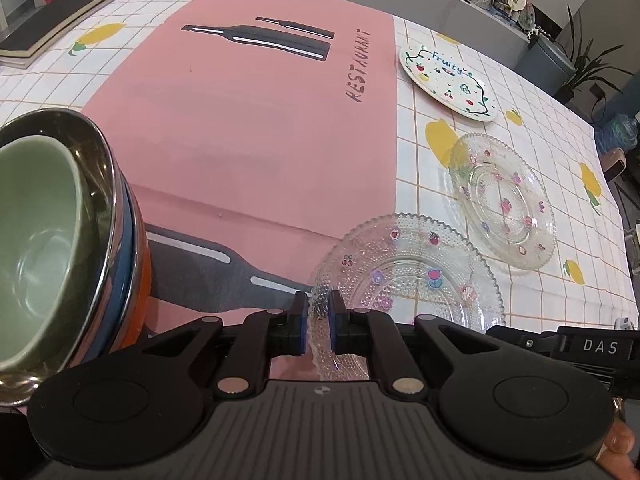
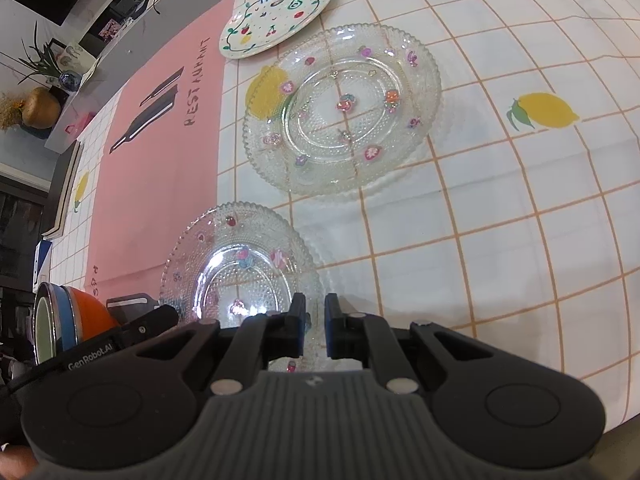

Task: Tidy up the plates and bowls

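Note:
A small clear glass plate (image 1: 404, 276) (image 2: 240, 264) with flower stickers lies low across the pink mat's edge. My left gripper (image 1: 319, 312) is shut on its near rim, the beaded glass between the blue pads. My right gripper (image 2: 315, 312) is shut on another part of the same rim. Whether the plate rests on the table I cannot tell. A larger glass plate (image 1: 504, 200) (image 2: 344, 112) sits beyond it. The white "Fruity" plate (image 1: 448, 78) (image 2: 276, 16) lies farther back. At the left stands a bowl stack (image 2: 76, 320): a green bowl (image 1: 36, 240) in a steel one, over blue and orange.
A pink "RESTAURANT" mat (image 1: 248, 120) covers the middle of the lemon-print checked tablecloth (image 2: 520, 220). A dark notebook (image 1: 52, 20) lies at the far left corner. The table's right edge (image 1: 608, 184) drops off past the larger glass plate, with a counter, plants and clutter beyond.

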The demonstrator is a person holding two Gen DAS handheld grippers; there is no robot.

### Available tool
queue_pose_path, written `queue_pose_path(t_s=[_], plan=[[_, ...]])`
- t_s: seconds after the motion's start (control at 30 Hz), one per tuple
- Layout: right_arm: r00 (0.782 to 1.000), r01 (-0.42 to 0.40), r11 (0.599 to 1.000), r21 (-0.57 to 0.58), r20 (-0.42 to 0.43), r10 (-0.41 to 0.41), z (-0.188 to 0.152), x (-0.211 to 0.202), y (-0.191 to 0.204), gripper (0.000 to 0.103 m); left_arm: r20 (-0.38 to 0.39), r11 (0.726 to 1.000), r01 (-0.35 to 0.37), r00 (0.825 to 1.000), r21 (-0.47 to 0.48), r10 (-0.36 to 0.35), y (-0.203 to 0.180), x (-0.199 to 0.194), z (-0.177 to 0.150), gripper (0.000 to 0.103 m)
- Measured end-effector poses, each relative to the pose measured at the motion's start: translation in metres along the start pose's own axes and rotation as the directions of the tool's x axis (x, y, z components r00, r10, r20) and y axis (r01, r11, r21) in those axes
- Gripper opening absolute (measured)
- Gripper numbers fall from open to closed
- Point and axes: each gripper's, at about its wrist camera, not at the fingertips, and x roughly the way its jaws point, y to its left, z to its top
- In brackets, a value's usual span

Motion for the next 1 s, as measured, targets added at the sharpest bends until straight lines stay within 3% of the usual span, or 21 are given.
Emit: queue_pose_path(t_s=[0.23,0.4,0.63,0.77,1.0], plan=[[1.000,-0.001,1.000,-0.008,0.008,0.001,0.000,-0.002,0.003,0.014,0.014,1.000,-0.002,1.000,0.008,0.001,-0.001,0.000,0.000,0.012],[0.999,-0.005,1.000,-0.012,0.048,0.006,0.000,-0.009,0.004,0.023,0.057,1.000,-0.008,0.998,0.016,0.007,-0.004,-0.008,0.002,0.017],[0.991,-0.010,0.999,-0.037,0.133,0.015,0.001,-0.022,0.007,0.026,0.125,0.999,0.036,0.991,0.030,-0.039,-0.014,-0.022,0.008,0.018],[0.975,0.028,0.997,-0.069,0.221,-0.012,0.001,-0.030,0.012,0.029,0.156,0.996,0.063,0.985,0.062,-0.073,-0.023,-0.029,0.013,0.018],[0.928,0.099,0.992,-0.079,0.366,-0.063,0.006,-0.033,0.016,0.033,0.184,0.989,0.094,0.976,0.112,-0.113,-0.039,-0.028,0.026,0.018]])
